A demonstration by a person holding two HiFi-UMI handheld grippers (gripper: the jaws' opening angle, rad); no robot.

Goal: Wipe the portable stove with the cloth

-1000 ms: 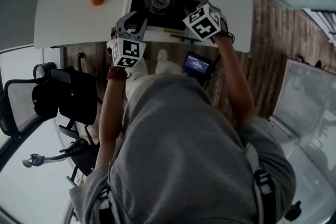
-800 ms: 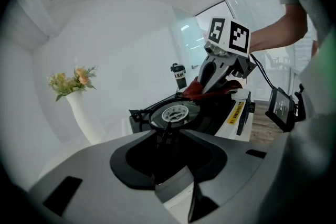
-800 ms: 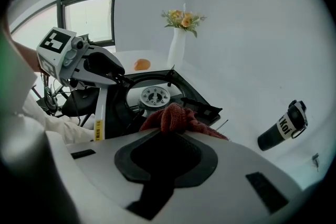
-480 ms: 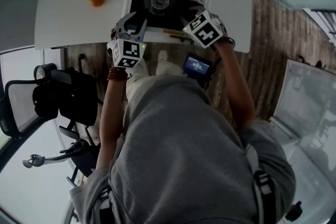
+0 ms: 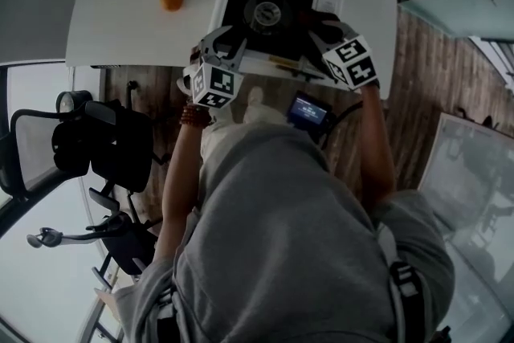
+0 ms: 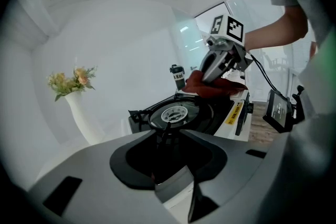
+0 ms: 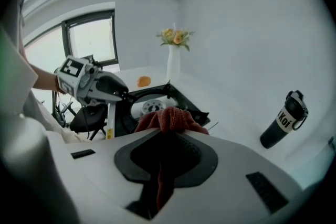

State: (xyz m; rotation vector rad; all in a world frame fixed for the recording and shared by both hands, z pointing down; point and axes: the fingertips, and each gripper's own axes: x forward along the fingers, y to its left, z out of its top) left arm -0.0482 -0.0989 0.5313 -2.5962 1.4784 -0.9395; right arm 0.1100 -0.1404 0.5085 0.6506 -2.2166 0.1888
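Right gripper view: shows the right gripper [image 7: 167,139] pinched shut on a rust-red terry cloth [image 7: 170,115], at the right part of the black-topped, white-bodied portable stove [image 7: 151,106]. Stands at the near edge of the white table [image 5: 120,12], about its middle. Steadied by the left gripper [image 6: 170,162], half closed on the stove's near left corner.

Could snag the cloth on the raised pan supports if dragged low over the burner. Could push the stove off the near edge if the left grip slips.

Since one second ago: has drawn the right gripper back toward the stove's near right corner, slightly higher; has kept the left gripper in place.
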